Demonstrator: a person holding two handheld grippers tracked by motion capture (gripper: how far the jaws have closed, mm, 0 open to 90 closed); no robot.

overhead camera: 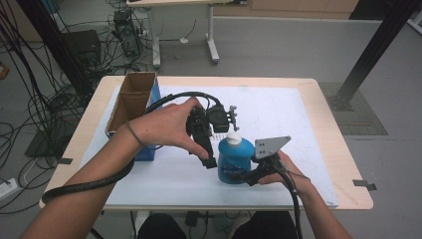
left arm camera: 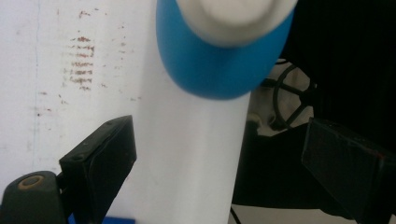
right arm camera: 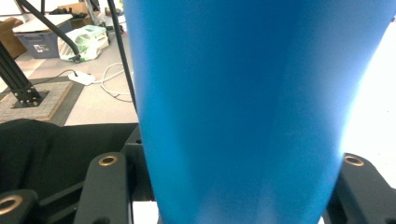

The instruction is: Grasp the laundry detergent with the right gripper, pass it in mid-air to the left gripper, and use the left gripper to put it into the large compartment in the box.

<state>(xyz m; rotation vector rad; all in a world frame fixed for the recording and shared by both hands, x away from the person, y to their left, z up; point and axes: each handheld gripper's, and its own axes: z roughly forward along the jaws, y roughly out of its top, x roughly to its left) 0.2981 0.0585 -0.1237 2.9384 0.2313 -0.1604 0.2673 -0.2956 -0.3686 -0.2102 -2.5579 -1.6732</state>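
A blue bottle [overhead camera: 235, 159] with a white cap [overhead camera: 234, 138] stands upright on the white mat. My right gripper [overhead camera: 250, 175] comes in from the right and is shut on the bottle's lower body. In the right gripper view the blue bottle [right arm camera: 243, 107] fills the gap between the two jaws. My left gripper [overhead camera: 208, 158] hangs just left of the bottle, pointing down, jaws wide apart. In the left gripper view the bottle's cap [left arm camera: 233, 18] and blue shoulder [left arm camera: 210, 74] lie ahead of the open gripper [left arm camera: 224, 163], with nothing between the jaws.
An open cardboard box [overhead camera: 130, 102] with a blue side stands at the left of the mat [overhead camera: 278, 109], behind my left forearm. The wooden table edge [overhead camera: 328, 124] frames the mat. Cables and desk legs crowd the floor beyond the table.
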